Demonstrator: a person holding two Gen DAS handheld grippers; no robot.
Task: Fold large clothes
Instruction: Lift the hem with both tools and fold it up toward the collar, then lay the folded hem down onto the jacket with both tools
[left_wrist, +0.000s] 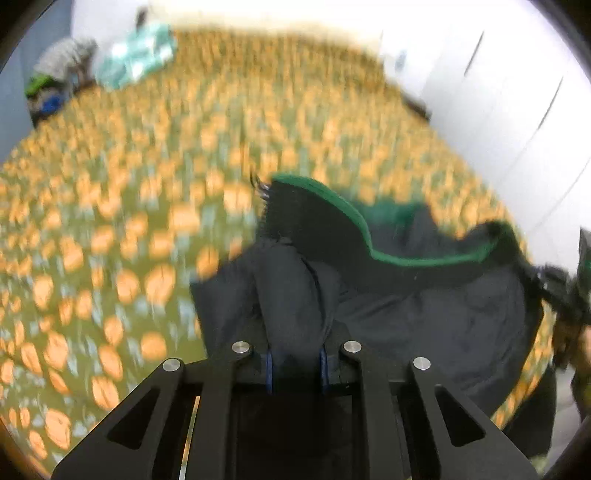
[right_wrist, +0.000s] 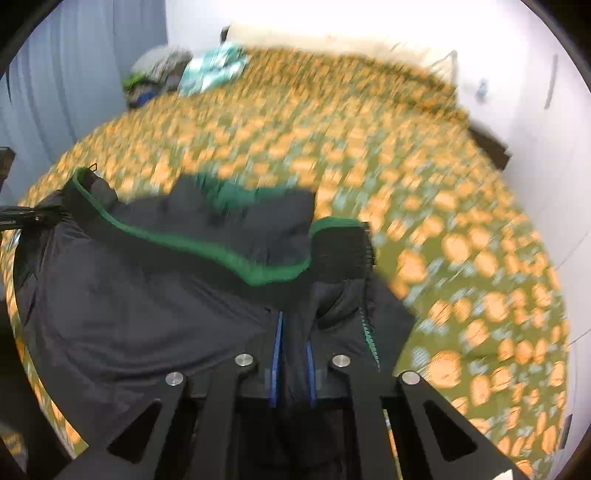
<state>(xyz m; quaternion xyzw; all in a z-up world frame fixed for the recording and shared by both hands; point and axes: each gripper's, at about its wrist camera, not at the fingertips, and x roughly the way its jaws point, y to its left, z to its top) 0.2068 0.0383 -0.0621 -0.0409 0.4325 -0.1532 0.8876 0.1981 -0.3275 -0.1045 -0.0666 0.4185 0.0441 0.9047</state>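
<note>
A large black jacket with green lining and a zipper hangs between my two grippers above a bed. My left gripper is shut on a bunched fold of its black fabric at one end. In the right wrist view the jacket spreads to the left, and my right gripper is shut on the fabric beside the zipper edge. The other gripper shows at the far edge of each view. Both views are blurred by motion.
The bed carries a green spread with orange flowers, also in the right wrist view. A pile of clothes and a teal patterned cloth lie at its far corner. White wardrobe doors stand to the right.
</note>
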